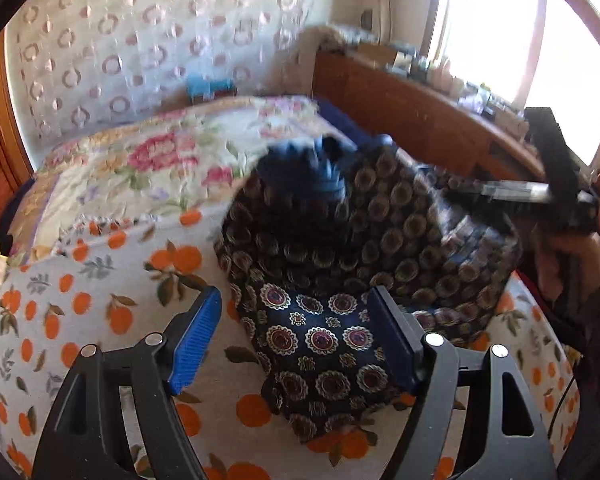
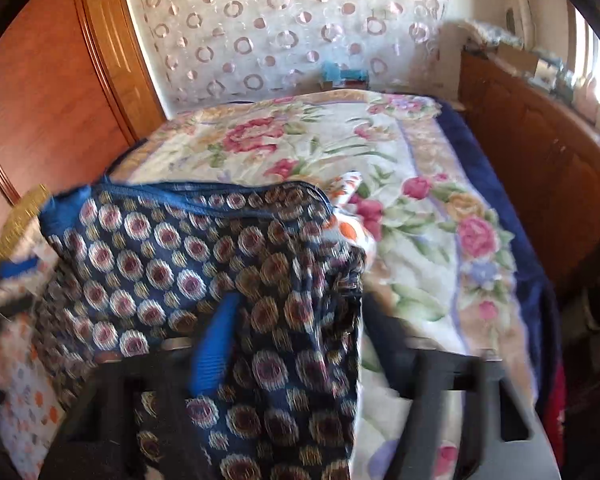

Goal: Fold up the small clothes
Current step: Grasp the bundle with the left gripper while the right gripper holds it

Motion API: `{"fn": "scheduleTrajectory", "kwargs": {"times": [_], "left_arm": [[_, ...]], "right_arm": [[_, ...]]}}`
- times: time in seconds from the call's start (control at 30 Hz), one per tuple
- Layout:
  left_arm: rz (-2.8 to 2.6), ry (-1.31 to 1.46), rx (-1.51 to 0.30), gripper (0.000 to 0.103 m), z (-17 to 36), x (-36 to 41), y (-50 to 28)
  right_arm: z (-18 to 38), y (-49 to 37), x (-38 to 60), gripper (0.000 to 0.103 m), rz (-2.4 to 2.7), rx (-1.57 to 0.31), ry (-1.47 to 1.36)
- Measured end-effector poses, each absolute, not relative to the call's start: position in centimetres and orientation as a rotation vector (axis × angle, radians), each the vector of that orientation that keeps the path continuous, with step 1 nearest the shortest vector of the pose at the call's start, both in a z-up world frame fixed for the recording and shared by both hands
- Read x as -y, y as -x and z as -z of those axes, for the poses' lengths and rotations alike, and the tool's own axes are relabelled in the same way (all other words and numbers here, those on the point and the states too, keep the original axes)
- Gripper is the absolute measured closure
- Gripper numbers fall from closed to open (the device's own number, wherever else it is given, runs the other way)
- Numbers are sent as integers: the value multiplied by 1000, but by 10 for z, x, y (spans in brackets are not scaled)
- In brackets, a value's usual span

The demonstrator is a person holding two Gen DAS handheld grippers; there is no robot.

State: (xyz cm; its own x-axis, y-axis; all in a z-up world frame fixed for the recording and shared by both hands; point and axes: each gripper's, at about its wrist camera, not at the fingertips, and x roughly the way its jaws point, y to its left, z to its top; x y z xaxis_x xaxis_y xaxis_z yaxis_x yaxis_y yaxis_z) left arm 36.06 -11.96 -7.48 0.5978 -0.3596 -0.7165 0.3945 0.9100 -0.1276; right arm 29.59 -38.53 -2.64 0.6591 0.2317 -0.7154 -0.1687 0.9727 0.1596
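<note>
A navy garment with round medallion print [image 1: 320, 340] lies on the orange-print sheet [image 1: 100, 300]; its far part is lifted into a hump. My left gripper [image 1: 296, 300] hovers over its near end, open, with one blue pad [image 1: 196, 336] off the cloth over the sheet. My right gripper [image 1: 500, 192], blurred, sits at the right with the raised cloth running up to its tip, a hand [image 1: 572, 256] behind it. In the right wrist view the garment [image 2: 160, 248] drapes between and over the fingers of the right gripper [image 2: 300, 312], which is shut on it.
A floral blanket [image 2: 380, 160] covers the far half of the bed. A wooden headboard shelf [image 1: 400, 100] with small items runs along the right under a bright window. A wooden wardrobe [image 2: 40, 80] stands left, and a circle-print curtain [image 1: 140, 40] hangs behind.
</note>
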Motion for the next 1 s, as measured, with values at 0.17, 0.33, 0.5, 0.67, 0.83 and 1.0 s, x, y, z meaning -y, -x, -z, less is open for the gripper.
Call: {"fn": "scheduleTrajectory", "kwargs": {"times": [0.17, 0.33, 0.5, 0.67, 0.83, 1.0], "left_arm": [[410, -44, -896, 27, 94, 121, -373], [413, 12, -912, 27, 98, 117, -376], [445, 52, -919, 42, 96, 123, -375], [464, 93, -930, 43, 93, 130, -379], [503, 136, -967, 81, 94, 137, -385], [551, 151, -949, 96, 88, 136, -381]], "right_arm": [[15, -290, 396, 98, -116, -731, -65], [26, -279, 392, 62, -117, -807, -34], [31, -275, 400, 32, -152, -867, -90], [30, -286, 404, 32, -194, -924, -122], [20, -283, 399, 39, -170, -902, -58], [16, -277, 395, 93, -222, -885, -40]]}}
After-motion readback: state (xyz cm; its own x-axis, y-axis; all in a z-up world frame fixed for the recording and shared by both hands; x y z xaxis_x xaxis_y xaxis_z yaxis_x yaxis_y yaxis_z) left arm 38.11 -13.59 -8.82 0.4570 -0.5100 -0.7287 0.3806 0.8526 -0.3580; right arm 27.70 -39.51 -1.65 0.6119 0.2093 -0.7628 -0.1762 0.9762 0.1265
